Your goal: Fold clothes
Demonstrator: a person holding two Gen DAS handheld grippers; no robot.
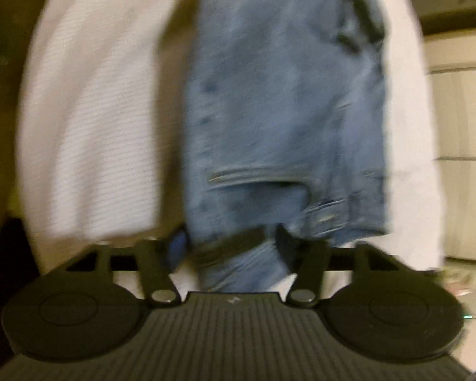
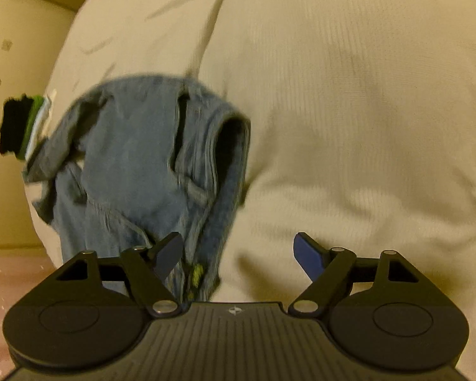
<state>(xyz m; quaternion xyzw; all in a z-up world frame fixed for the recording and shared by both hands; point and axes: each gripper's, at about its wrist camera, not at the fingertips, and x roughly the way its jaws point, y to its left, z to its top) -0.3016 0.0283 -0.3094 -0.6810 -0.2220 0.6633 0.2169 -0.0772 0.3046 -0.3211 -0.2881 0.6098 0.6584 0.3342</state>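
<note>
A pair of light blue jeans (image 1: 282, 101) stretches away from my left gripper (image 1: 231, 241) over a white ribbed bedcover (image 1: 89, 111), casting a shadow on its left side. The left fingers press a thick wad of denim and a dark band between them. The view is blurred. In the right wrist view the same jeans (image 2: 136, 158) sit bunched at the left, with a pocket opening facing me. My right gripper (image 2: 238, 254) is open; its left finger (image 2: 168, 254) overlaps the denim's near edge, and its right finger is over bare bedcover (image 2: 365, 111).
Pale drawers or cabinet fronts (image 1: 460, 111) stand right of the bed, with a dark box (image 1: 453, 0) above them. A black, green and white object (image 2: 19, 127) touches the jeans' far left end. Beige surface (image 2: 12, 190) and pinkish plastic wrap (image 2: 3, 285) lie to the left.
</note>
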